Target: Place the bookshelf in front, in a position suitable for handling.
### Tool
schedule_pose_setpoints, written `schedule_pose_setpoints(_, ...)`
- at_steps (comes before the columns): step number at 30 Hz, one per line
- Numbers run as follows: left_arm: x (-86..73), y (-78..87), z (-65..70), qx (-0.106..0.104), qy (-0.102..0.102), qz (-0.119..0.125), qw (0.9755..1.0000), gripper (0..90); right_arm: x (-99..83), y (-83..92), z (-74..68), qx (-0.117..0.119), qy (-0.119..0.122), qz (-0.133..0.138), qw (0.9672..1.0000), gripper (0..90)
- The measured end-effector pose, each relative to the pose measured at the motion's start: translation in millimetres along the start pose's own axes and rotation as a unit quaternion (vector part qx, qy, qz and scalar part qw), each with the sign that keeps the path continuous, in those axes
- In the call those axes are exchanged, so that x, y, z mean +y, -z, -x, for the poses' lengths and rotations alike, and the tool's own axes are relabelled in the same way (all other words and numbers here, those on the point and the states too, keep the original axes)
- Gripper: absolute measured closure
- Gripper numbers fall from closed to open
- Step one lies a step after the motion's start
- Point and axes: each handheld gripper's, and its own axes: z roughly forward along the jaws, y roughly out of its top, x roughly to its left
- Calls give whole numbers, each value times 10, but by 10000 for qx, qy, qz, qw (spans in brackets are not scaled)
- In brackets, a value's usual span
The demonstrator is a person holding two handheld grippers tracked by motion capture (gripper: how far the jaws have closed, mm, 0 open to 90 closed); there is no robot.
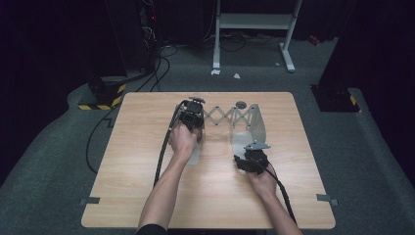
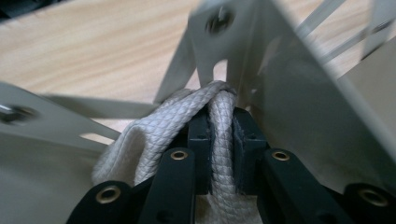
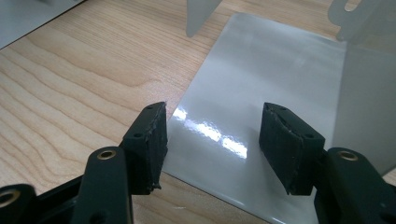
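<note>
One white rope [image 2: 205,116], one grey folding metal rack [image 1: 244,122], one wooden table [image 1: 147,196], two hand-held grippers.

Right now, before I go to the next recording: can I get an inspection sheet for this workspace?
Surface: wooden table, mostly bare.
Job's things: grey metal rack with a scissor lattice between two end plates; white braided rope at a slot in one plate.
Clutter: small round grey piece by the rack's far edge.
Tongs: left tongs shut on the rope; right tongs open above a glossy base plate, holding nothing.
Cables: one black cable trails from each tool; more lie on the floor.
Surroundings: grey carpet, white frame legs, dark background.
</note>
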Motion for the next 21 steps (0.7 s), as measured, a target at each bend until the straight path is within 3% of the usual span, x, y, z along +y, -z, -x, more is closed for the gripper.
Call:
schedule_pose_setpoints(8, -137, -183, -56, -208, 169, -179, 9995, 797, -1, 0, -3, 8, -1, 1, 10000, 416)
schedule_pose_setpoints(11, -181, -218, -37, -142, 94, -282, 9995, 796, -1, 0, -3, 9, 4, 1, 10000, 416)
schedule_pose_setpoints(14, -216, -255, -40, -184, 151, -357, 9991, 795, -1, -1, 0, 10, 29, 6, 10000, 415)
schedule_pose_setpoints(17, -216, -239, -45, -163, 177, -315, 9992, 794, -1, 0, -1, 14, 27, 5, 10000, 414)
schedule_pose_setpoints(21, -151, -37, -60, -166, 213, -2, 9996, 794, -1, -1, -2, 19, 32, 2, 10000, 413)
